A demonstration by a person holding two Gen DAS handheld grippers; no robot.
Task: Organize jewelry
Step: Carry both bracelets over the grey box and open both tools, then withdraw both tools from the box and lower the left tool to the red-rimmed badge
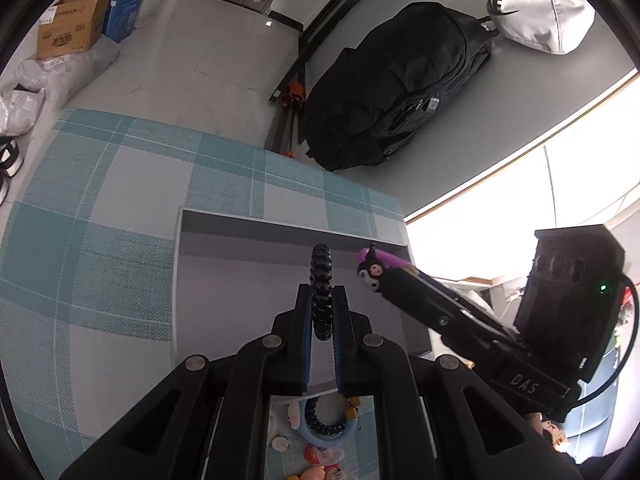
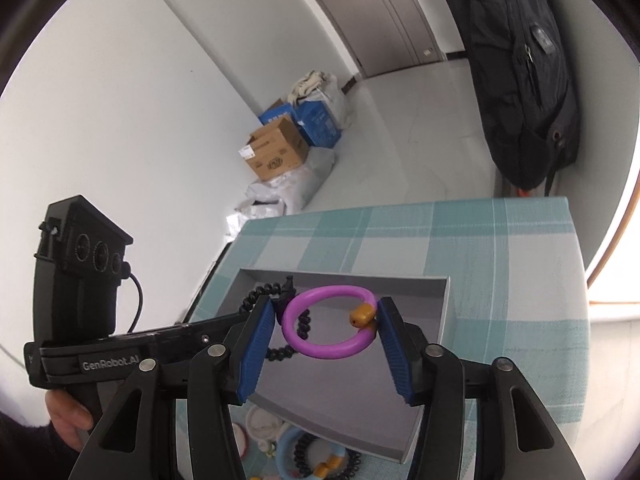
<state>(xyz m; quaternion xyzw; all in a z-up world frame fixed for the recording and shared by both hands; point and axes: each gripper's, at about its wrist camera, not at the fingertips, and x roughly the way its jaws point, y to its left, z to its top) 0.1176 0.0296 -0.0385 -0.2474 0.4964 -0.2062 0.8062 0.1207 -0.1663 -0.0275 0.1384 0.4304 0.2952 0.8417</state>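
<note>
A grey tray [image 1: 240, 280] lies on the teal checked tablecloth [image 1: 100, 220]. My left gripper [image 1: 322, 290] is shut on a black spiral bracelet [image 1: 321, 264], which stands upright over the tray. From the right, my right gripper [image 1: 384, 276] comes in over the tray's right side. In the right wrist view that gripper [image 2: 326, 304] is shut on a purple ring bracelet [image 2: 320, 352] with a yellow bead [image 2: 362, 314] and a small black charm. It holds the ring above the tray [image 2: 432, 304]. The black spiral bracelet [image 2: 260, 292] shows just behind the right gripper's left finger.
Near the tray's front edge lie a light blue ring with a black coil [image 1: 326, 426] and several small trinkets [image 1: 320, 456]. A black backpack [image 1: 400, 92] and a white bag [image 1: 536, 4] sit beyond the table. Cardboard boxes [image 2: 276, 152] stand on the floor. A hand [image 2: 68, 420] holds the left gripper's handle.
</note>
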